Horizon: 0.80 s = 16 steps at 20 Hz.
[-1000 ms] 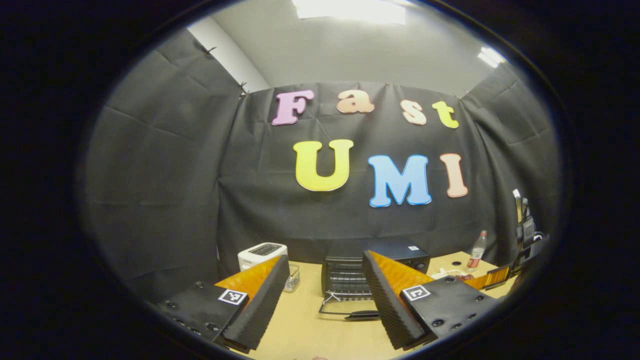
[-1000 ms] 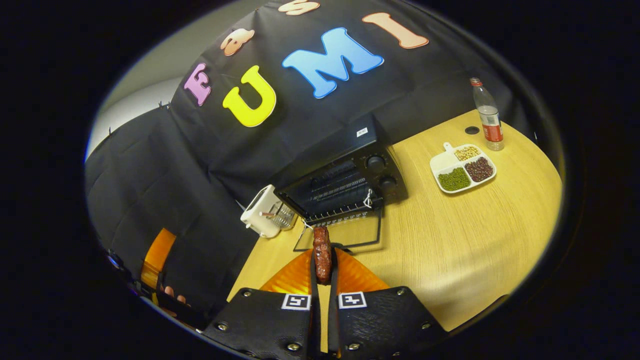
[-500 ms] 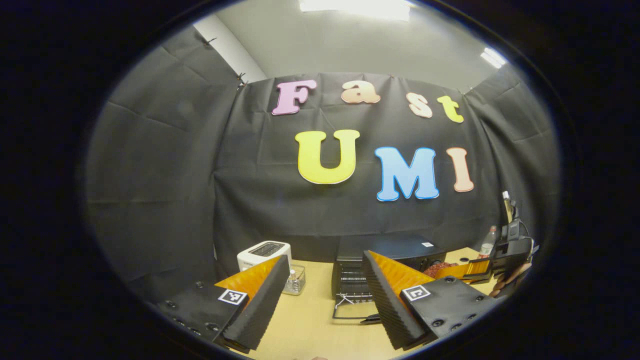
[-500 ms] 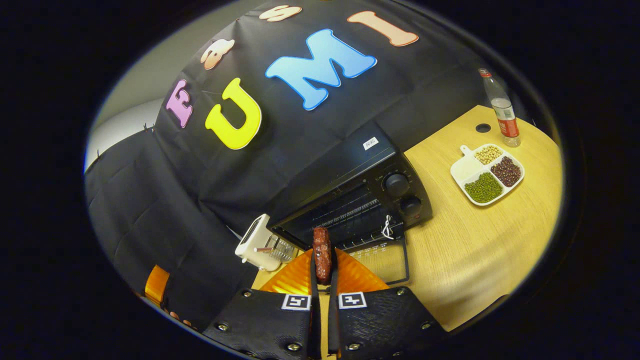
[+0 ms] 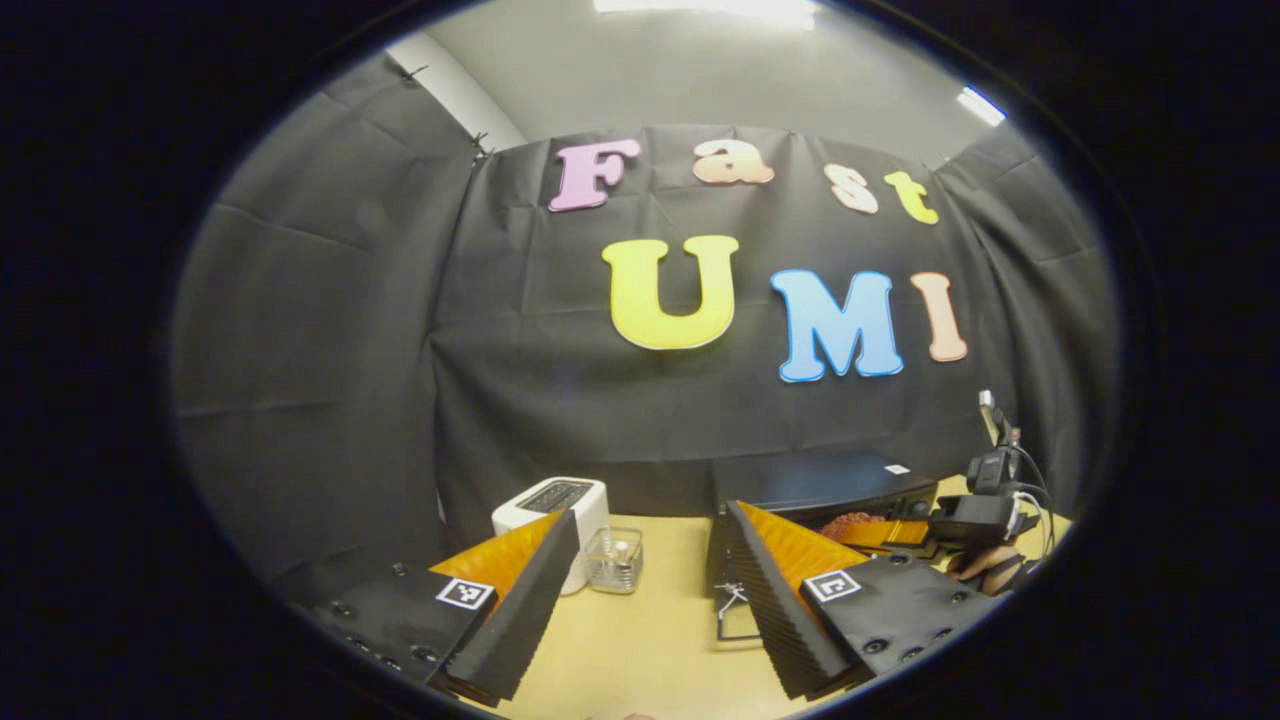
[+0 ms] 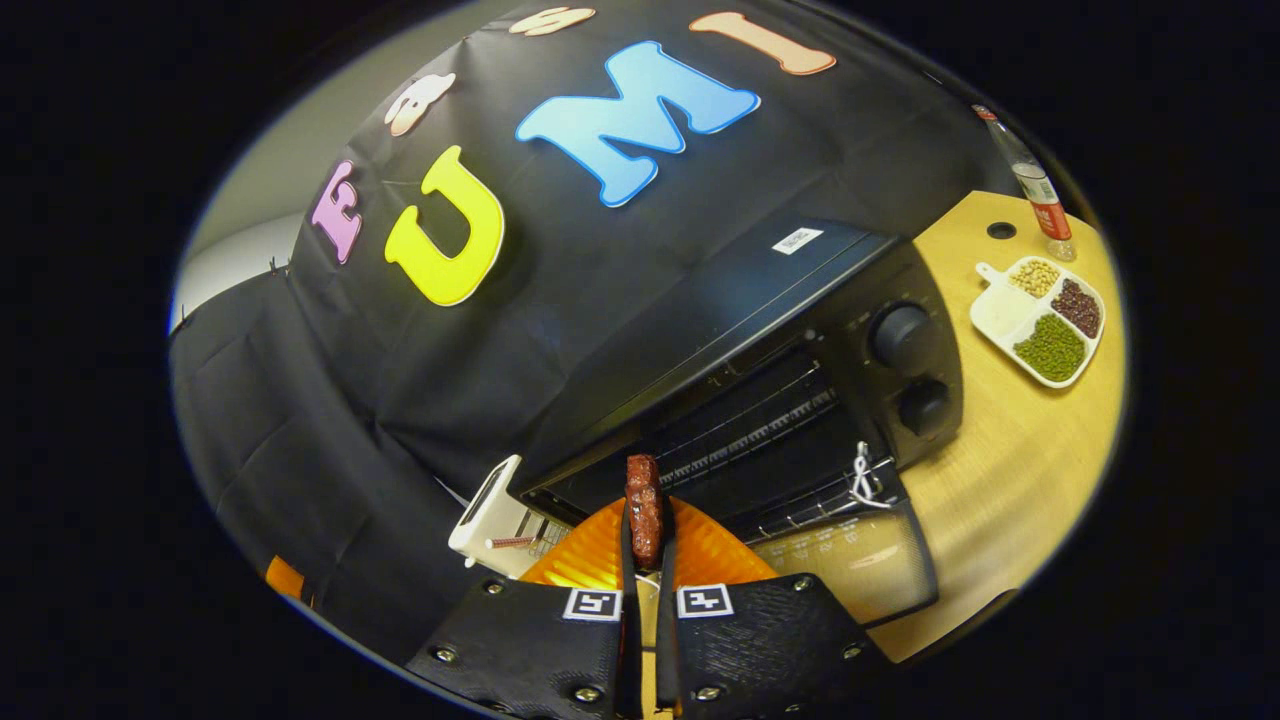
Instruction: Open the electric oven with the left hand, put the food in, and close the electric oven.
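At the mouth of the electric oven (image 6: pixel 760 380), the right claw (image 6: pixel 645 530) is carrying the food (image 6: pixel 644 508), a dark reddish-brown strip pinched between both fingers, which are closed almost together on it. The strip is standing lengthwise along the claw's own line, its free end pointing forward and up toward the dark cavity. The oven door (image 6: pixel 850 560) is lying folded down flat toward the wooden surface (image 6: pixel 1010 470), with the wire rack (image 6: pixel 760 420) showing inside, so the opening step looks done.

What the coming move depends on is direction: the cavity is lying straight ahead of the food's tip and slightly to the right, with the door's inner face just below and ahead of the claw. Judging from this, the strip should go in end first, over the lowered door and onto the rack, without tipping sideways.

In the left gripper view, the left claw (image 5: pixel 640 600) is hanging wide open with nothing between its fingers, held back from the oven (image 5: pixel 820 485), which is sitting ahead and to its right. A white toaster (image 5: pixel 555 505) and a small clear container (image 5: pixel 613 560) are standing ahead of it on its left. The right claw is plainly the nearer one to the opening; the left appears to be waiting for the closing.

A divided dish of beans (image 6: pixel 1045 320) and a bottle (image 6: pixel 1040 190) are standing well apart to the right of the oven.
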{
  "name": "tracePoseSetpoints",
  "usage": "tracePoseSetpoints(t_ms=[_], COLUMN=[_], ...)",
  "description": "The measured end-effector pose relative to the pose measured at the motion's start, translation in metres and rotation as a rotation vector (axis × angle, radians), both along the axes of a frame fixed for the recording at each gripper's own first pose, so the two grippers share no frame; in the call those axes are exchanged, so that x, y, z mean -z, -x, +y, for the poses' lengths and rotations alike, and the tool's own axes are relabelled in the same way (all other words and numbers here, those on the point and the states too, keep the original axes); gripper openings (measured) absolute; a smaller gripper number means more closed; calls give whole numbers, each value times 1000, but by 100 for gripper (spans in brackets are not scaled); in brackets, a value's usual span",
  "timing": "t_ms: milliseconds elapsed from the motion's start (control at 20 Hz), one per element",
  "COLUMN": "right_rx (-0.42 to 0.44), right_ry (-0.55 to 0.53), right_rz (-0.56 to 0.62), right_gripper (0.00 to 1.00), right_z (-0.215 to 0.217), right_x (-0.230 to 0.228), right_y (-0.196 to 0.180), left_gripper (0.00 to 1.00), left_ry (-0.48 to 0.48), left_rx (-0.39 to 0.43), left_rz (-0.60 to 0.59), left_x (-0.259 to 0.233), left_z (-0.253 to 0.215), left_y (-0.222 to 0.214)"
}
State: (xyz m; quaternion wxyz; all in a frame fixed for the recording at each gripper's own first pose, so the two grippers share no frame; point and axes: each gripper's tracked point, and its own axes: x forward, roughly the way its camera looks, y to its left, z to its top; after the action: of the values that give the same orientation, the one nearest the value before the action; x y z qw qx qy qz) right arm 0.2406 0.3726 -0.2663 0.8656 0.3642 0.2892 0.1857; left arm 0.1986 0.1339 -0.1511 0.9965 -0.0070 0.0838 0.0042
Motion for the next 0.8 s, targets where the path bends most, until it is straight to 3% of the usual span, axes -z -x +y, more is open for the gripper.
tracePoseSetpoints(t_ms=[200, 450, 550, 750, 800], right_rx=[14, 13, 23, 67, 83], right_ry=[22, 73, 142, 214, 239], right_rz=[-14, -45, -66, -43, -29], right_gripper=[6, 7, 11, 27, 35], right_z=[13, 18, 13, -5, -12], right_x=[17, 31, 38, 50, 56], right_y=[-24, -33, -37, -44, -47], left_gripper=[91, 91, 100, 97, 100], left_ry=[-3, -25, -26, -10, -5], left_rx=[-23, -31, -31, -40, -38], left_rz=[15, 23, 27, 25, 26], left_x=[6, 9, 11, 14, 16], left_z=[19, 32, 35, 39, 38], left_y=[-8, -8, -7, -8, -7])
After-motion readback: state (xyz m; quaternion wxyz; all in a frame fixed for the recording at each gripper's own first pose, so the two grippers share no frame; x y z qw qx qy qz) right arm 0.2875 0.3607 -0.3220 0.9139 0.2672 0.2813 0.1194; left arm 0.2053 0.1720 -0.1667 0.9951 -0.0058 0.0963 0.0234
